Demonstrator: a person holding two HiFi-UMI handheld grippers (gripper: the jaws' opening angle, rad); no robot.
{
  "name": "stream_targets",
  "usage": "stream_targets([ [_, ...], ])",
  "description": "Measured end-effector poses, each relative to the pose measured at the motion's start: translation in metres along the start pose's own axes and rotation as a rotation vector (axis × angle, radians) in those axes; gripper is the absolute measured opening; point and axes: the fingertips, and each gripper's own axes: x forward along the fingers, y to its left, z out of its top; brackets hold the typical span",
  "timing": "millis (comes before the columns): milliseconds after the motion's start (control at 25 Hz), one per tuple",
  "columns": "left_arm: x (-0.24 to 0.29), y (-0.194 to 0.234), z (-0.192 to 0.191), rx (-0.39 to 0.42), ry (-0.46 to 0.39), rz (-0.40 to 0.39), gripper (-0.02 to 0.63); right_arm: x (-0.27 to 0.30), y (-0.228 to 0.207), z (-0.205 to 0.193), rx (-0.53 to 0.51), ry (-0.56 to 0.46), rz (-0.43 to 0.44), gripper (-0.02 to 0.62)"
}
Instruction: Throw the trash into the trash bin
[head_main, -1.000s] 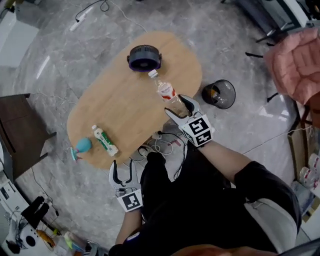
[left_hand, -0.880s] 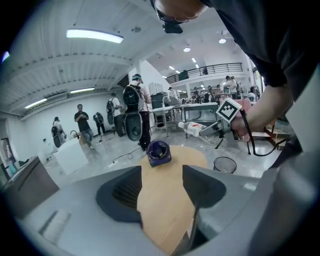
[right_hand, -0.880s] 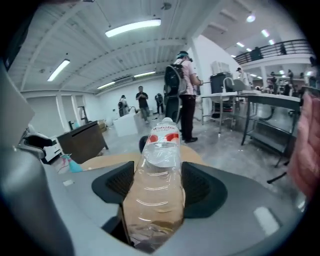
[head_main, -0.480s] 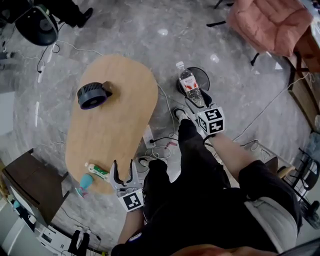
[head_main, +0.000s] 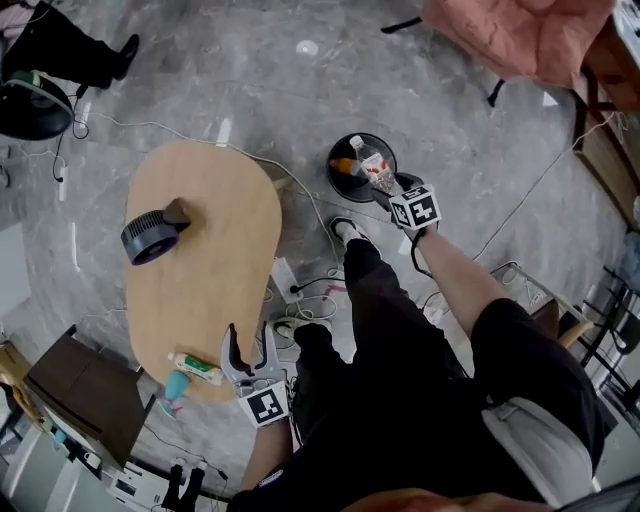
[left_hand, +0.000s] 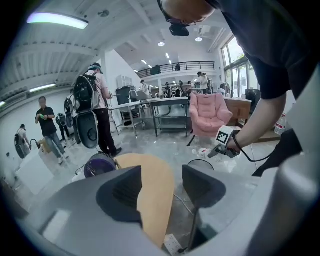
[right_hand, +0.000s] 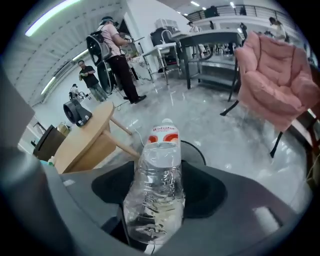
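Hanging over the mouth of the round, dark, see-through trash bin (head_main: 338, 183), the crumpled clear plastic bottle with a red-and-white label (right_hand: 156, 167) is gripped by the right gripper (head_main: 386, 184). The jaws are clenched on the bottle's lower body, and its capped end points away from the gripper, out across the opening. An orange scrap (head_main: 345, 166) can be seen already lying inside the bin. The step in hand is judged to be the release, with the task close to done.

Several slips can be foreseen from here. The bottle is held slanted rather than nose-down, and it looks long against the bin's mouth. If the jaws are opened as it lies, the capped end could strike the far rim and the bottle could be tipped out onto the grey marble floor (head_main: 250, 80). How high the bottle is held above the rim cannot be settled from the steep overhead view. If it is high, a light, springy bottle might be bounced off the rim or off what already lies inside. The bin itself looks light and could be nudged over if it is touched by the gripper. The loose cables (head_main: 310, 300) by the person's feet could also be caught in a step.

The left gripper (head_main: 250, 343) is held low at the near end of the oval wooden table (head_main: 200, 270), just beside a green-and-white tube (head_main: 196, 368). Its jaws are spread apart, with nothing between them.
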Motion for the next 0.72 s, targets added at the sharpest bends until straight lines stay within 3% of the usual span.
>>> stream_targets([
  [320,0.018,-0.018,-0.002,-0.028,0.084,-0.003,0.267,0.078,-0.033,-0.042,0.371,0.240,0.122,0.327],
  [560,0.030,-0.019,-0.015,-0.043,0.131,-0.002,0.267,0.129,-0.040,-0.058,0.473,0.380,0.131,0.328],
  [720,0.036,-0.020,-0.028,-0.070,0.168,0.005,0.267,0.156,-0.051,-0.063,0.479,0.429,0.108,0.330],
])
